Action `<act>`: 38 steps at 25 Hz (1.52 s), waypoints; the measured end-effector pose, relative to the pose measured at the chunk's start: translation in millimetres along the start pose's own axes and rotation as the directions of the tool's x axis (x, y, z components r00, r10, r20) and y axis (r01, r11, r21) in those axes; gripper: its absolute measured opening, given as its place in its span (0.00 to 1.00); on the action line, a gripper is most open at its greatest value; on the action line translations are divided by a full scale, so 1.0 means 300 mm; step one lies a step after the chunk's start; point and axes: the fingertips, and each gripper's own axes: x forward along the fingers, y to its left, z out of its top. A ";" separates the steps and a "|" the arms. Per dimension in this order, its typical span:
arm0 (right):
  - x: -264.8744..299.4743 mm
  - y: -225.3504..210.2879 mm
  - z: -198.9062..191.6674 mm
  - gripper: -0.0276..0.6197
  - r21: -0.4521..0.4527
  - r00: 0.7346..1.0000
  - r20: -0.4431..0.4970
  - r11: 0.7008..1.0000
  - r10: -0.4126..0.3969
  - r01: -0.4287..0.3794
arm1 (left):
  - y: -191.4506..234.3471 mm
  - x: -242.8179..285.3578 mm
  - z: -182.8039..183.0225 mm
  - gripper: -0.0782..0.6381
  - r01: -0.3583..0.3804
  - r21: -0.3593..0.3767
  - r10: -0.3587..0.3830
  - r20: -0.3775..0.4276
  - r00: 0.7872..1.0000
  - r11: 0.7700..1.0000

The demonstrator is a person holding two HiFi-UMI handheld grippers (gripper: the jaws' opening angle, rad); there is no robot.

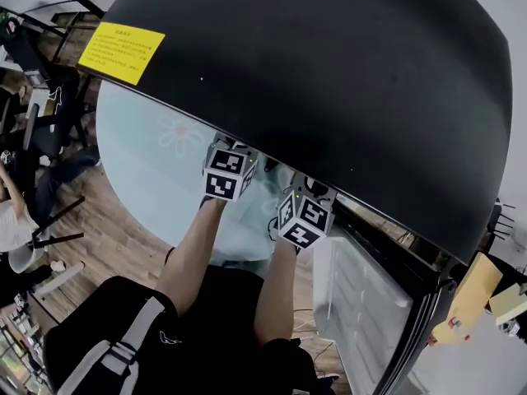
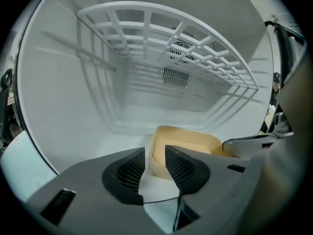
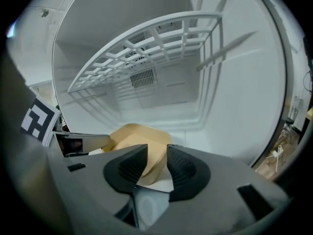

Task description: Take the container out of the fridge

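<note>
A beige open container sits on the white floor of the fridge compartment. My left gripper straddles its left wall, and a thin gap shows beside the left pad. My right gripper straddles the container at its right wall. Both sets of jaws stand apart with no clear press on the wall. In the head view only the marker cubes of the left gripper and the right gripper show. Their jaws and the container are hidden under the fridge's black top.
A white wire shelf hangs close above the container, with a vent in the back wall. The fridge door stands open at the right. A yellow label is on the fridge top. A person's forearms reach in from below.
</note>
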 end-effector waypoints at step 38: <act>-0.415 0.213 0.104 0.13 -0.079 0.921 0.202 0.943 0.332 -0.323 | -0.071 -0.648 0.032 0.18 -0.170 -0.039 0.174 0.212 0.962 0.985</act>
